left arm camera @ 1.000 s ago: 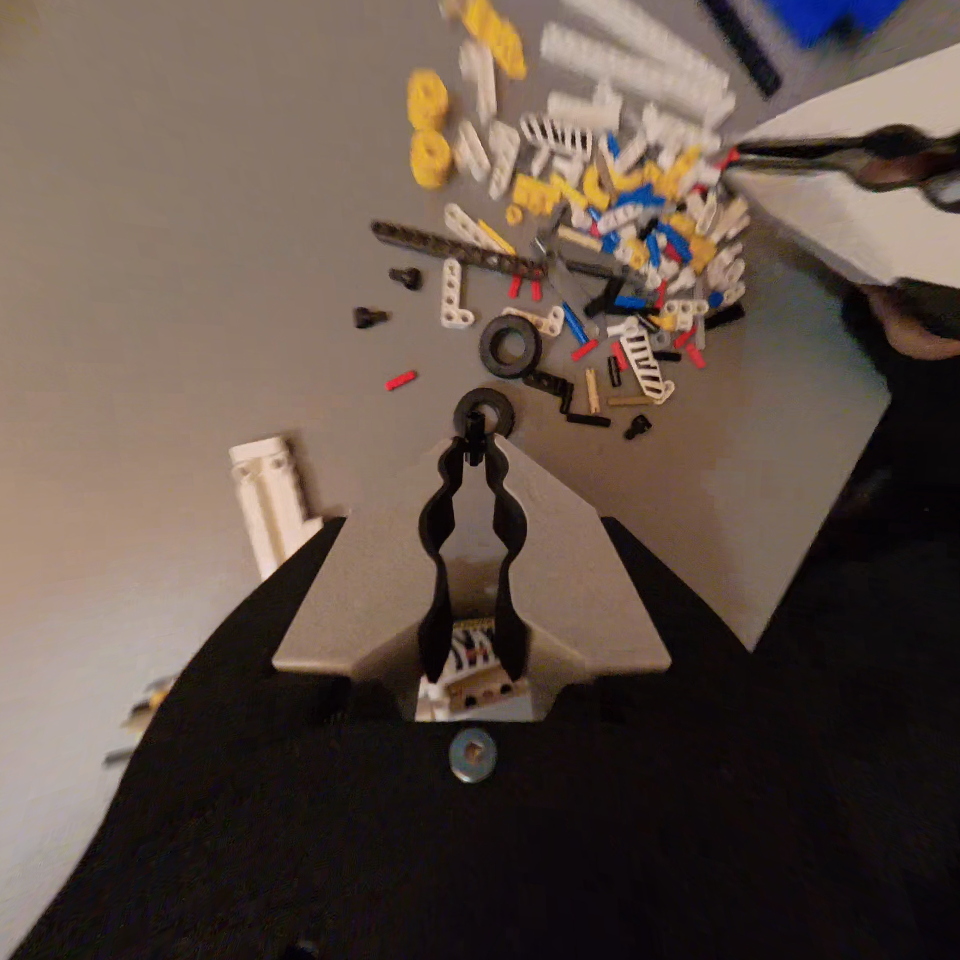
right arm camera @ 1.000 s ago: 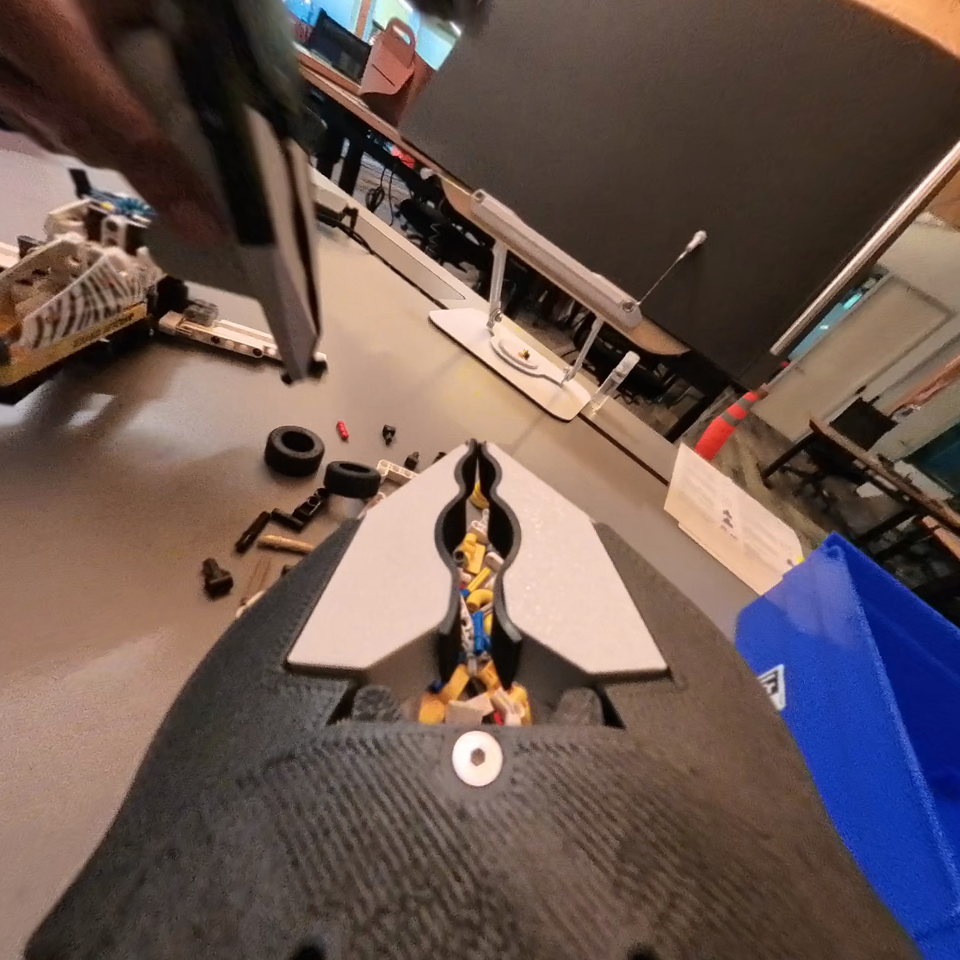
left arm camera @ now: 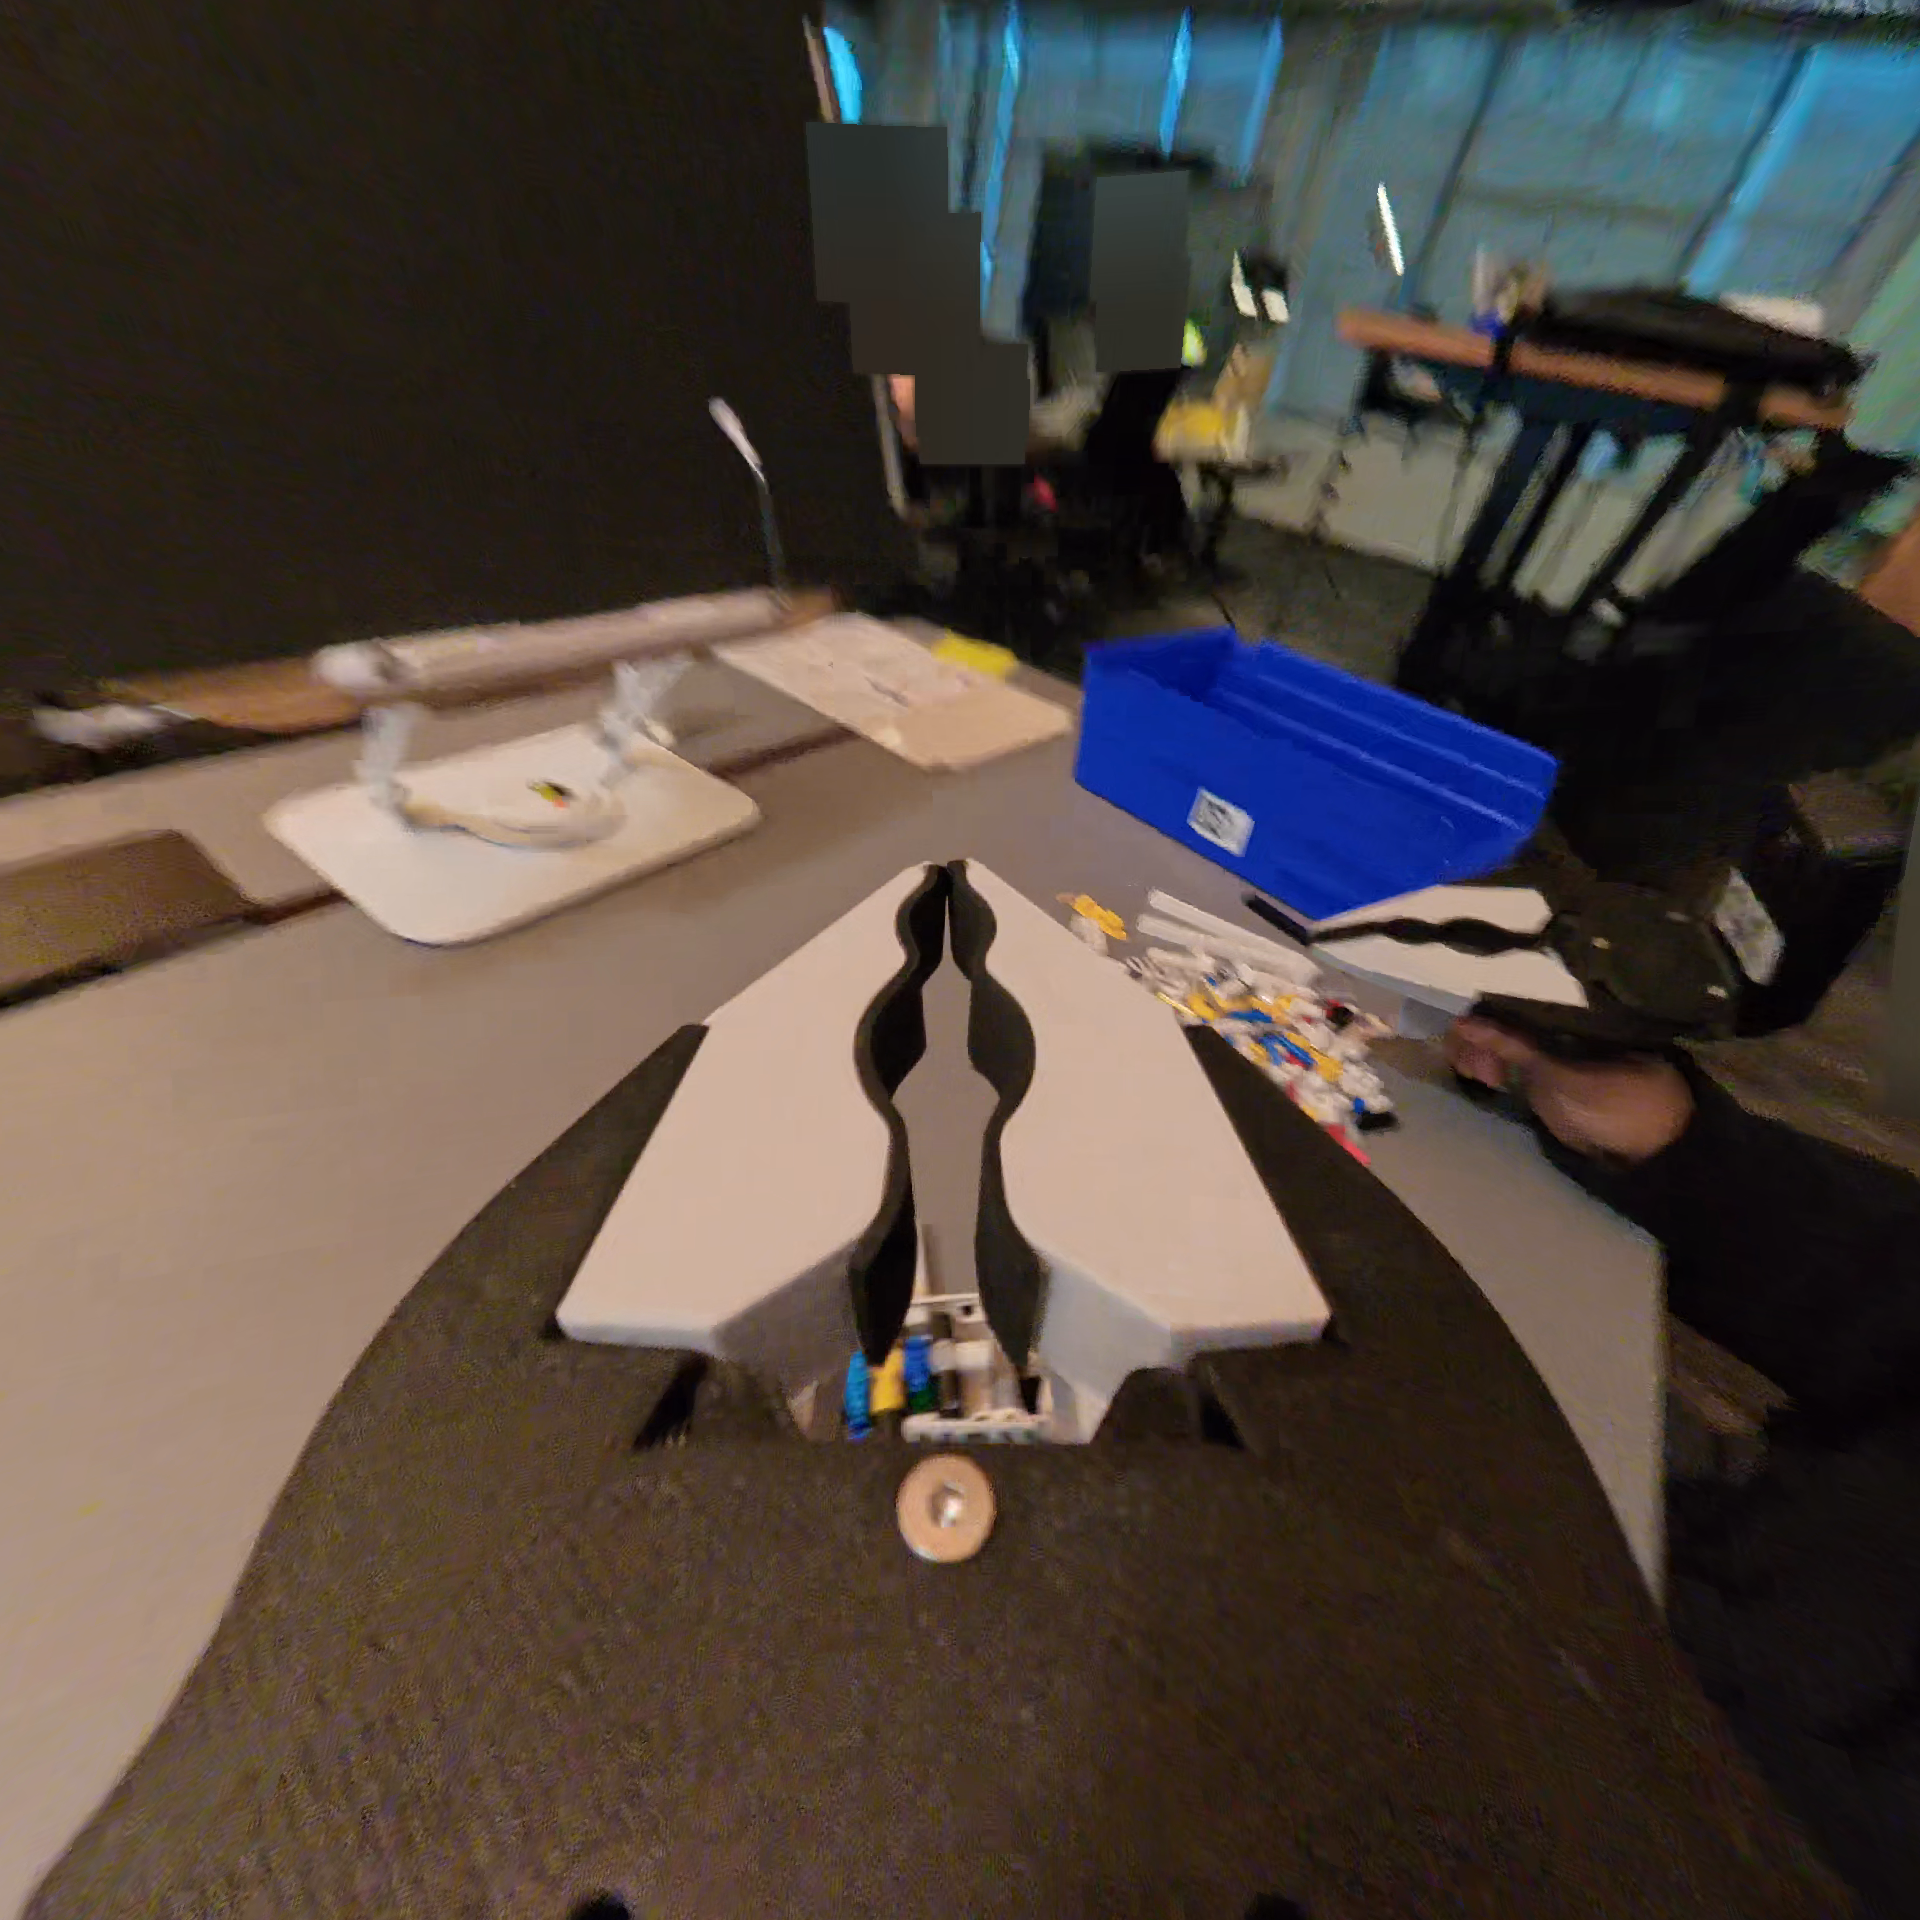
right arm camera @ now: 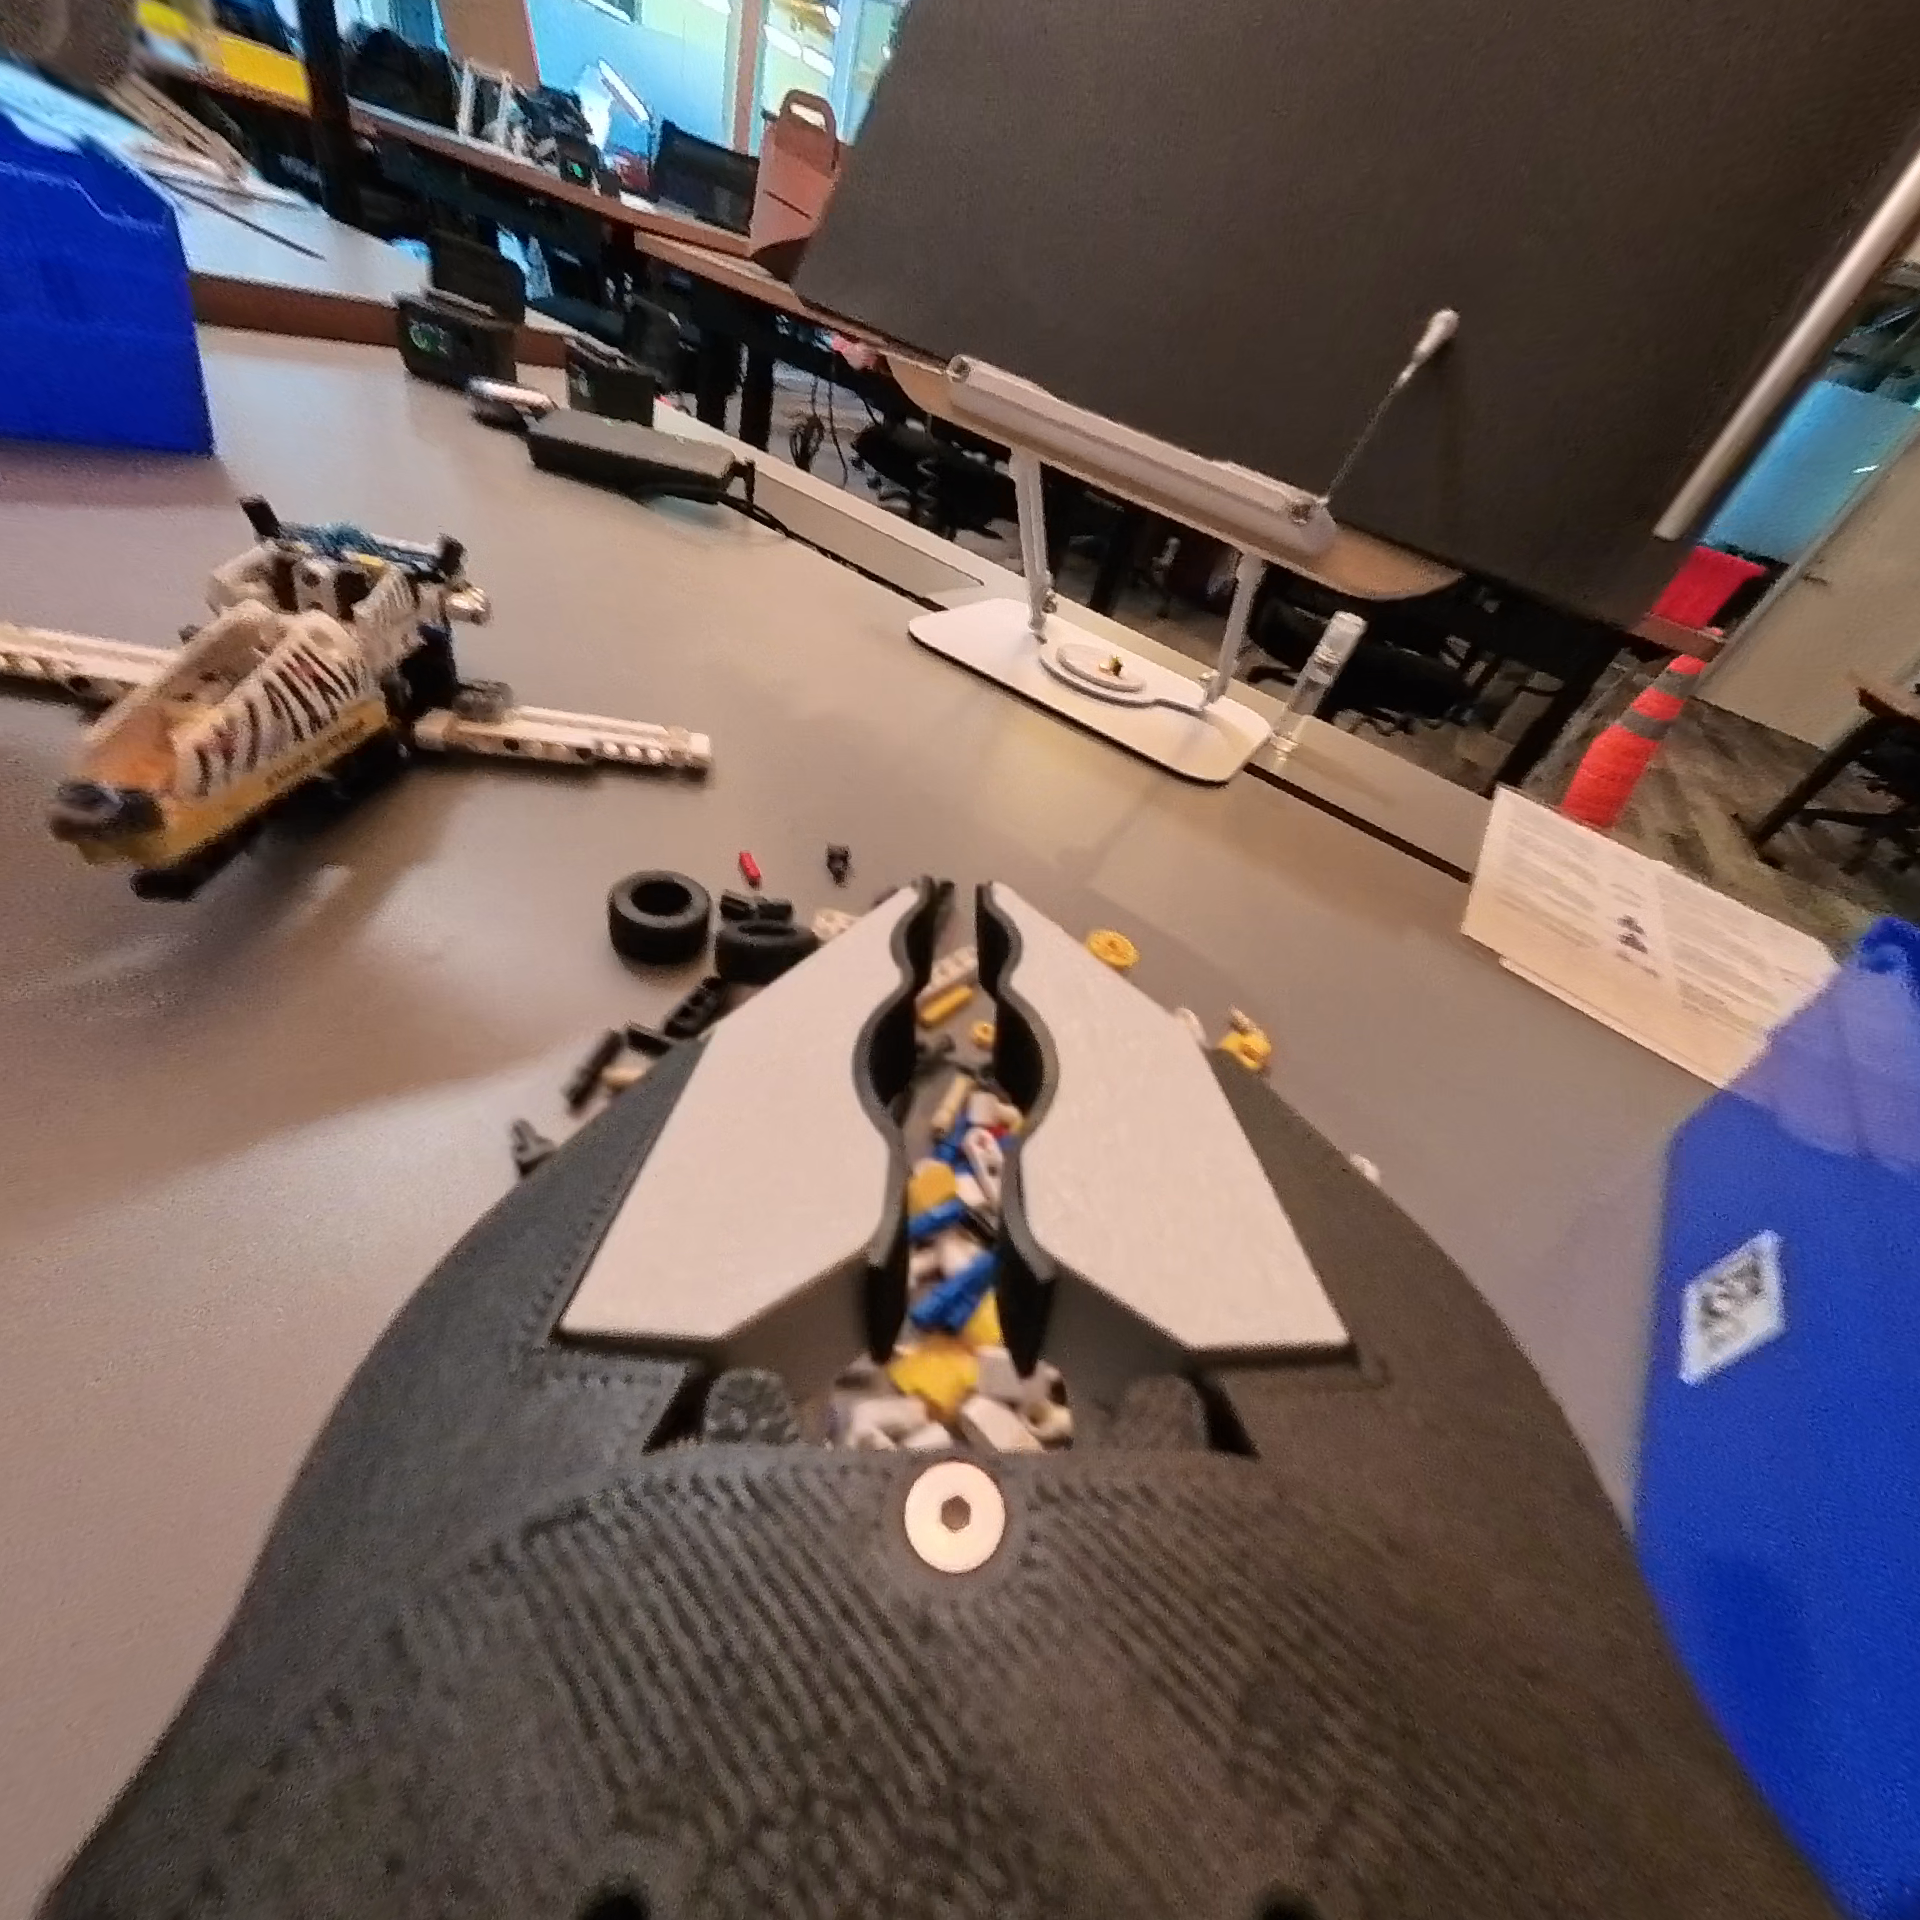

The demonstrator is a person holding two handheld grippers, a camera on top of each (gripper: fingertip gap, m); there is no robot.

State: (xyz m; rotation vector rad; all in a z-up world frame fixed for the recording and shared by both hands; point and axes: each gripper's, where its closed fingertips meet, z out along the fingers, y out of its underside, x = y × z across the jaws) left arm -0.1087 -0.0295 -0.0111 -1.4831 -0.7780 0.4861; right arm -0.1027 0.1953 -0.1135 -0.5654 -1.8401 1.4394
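Smooth grey table [right arm camera: 312, 1195]; left gripper [left arm camera: 948, 868] jaws together, bare; right gripper [right arm camera: 954, 888] jaws slightly apart.

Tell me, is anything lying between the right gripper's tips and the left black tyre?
Yes. A second tyre and a few small black pieces lie on the table between the right gripper and the left tyre, close beside the gripper's left finger.
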